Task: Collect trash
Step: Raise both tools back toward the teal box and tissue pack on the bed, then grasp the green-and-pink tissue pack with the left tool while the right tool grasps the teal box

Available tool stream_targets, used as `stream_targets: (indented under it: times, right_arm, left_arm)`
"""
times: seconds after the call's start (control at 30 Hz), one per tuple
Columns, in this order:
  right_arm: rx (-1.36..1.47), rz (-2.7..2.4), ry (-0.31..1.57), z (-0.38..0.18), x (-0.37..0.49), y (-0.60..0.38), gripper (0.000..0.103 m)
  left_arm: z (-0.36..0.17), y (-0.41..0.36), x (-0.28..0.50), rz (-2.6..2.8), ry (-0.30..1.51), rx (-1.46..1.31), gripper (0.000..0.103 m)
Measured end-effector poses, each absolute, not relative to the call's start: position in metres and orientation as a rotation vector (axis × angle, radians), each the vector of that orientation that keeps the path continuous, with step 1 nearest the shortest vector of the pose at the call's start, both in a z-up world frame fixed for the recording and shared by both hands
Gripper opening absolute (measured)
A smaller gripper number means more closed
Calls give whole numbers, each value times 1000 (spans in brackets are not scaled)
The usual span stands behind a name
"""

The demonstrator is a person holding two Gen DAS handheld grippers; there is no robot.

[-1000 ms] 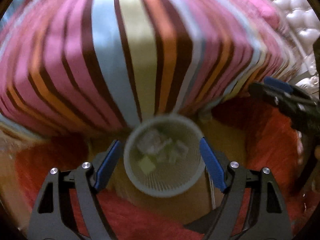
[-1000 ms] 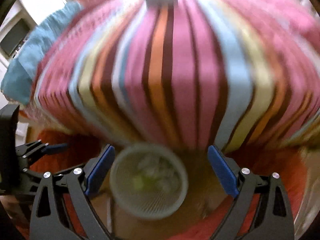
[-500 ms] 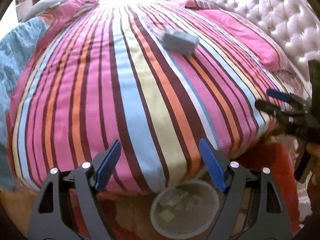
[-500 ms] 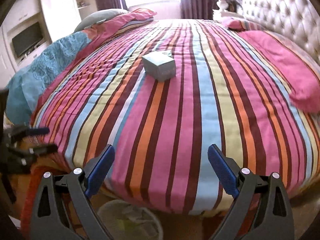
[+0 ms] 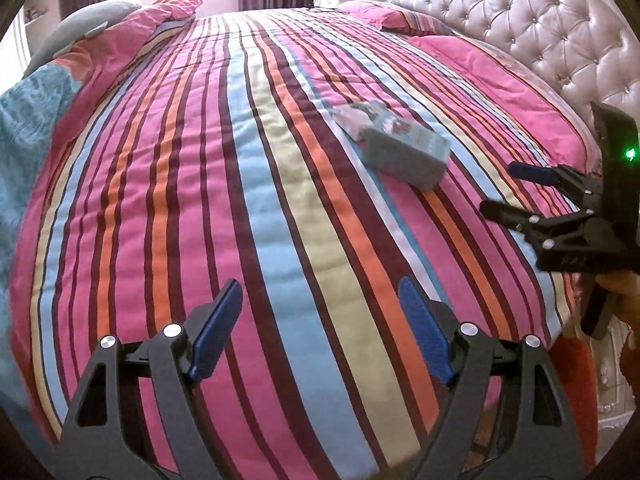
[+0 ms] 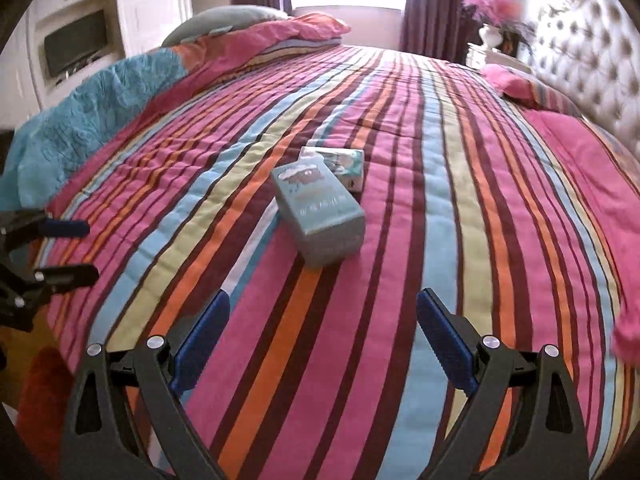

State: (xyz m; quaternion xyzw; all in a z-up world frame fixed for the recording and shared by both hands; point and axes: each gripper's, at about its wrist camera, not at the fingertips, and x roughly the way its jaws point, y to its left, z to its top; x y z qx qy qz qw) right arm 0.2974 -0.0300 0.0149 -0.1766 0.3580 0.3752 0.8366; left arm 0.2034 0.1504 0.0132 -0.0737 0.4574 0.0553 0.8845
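On a striped bed (image 6: pixel 400 240), two open, empty grippers hovered.
The box (image 6: pixel 320 216) lay mid-frame, just above the right gripper (image 6: pixel 322 344), long axis pointing away; left gripper (image 5: pixel 320 328) farther.

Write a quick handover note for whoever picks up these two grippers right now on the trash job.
Left gripper: open, nothing between its fingers, above the near edge of the striped bed.
Right gripper: open, empty, facing the boxes.
Things: a grey-blue box lies mid-bed, with a second, flatter box right behind it; whether they touch is unclear. No bin is in view.
Done: neither box picked up yet.
Left: probably grab the boxes and take them to a bin.
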Motion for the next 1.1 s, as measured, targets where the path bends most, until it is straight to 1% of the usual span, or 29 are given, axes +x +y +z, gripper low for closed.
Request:
stream_targets:
  times: [0.17,0.3,0.4,0.43,0.5,0.53,0.57,0.83,0.93,1.1]
  right_arm:
    - [-449,818,764,4,321,-8,90]
    - [-469,842,775,-1,335,4,90]
    - [-481,846,789,-6,344,14,88]
    - [-482,850,795,-7,348,18,84]
    - [-483,866,832,-13,355,23,72]
    - [-480,882,856,-16,359,25,57]
    - [-476,892,872,-18,361,25,53]
    - [-383,824,883,-16,379,-10,51]
    - [-327,776,907,-16,391,-30,51]
    - [-315,759,910,-18,394,-42,51]
  left_arm:
    - [17,163,238,70,941,-117,78]
    - [16,171,271,43,946,-28,78]
    - [14,176,296,7,952,0,78]
    - [13,177,302,-1,953,5,78]
    - [10,178,318,-25,955,22,78]
    - [8,177,325,-37,955,29,78]
    - [7,176,329,-44,956,38,78]
    - [-3,146,373,-125,940,177,78]
    - [-9,137,391,-143,951,206,78]
    - [-21,123,421,-174,985,272,78]
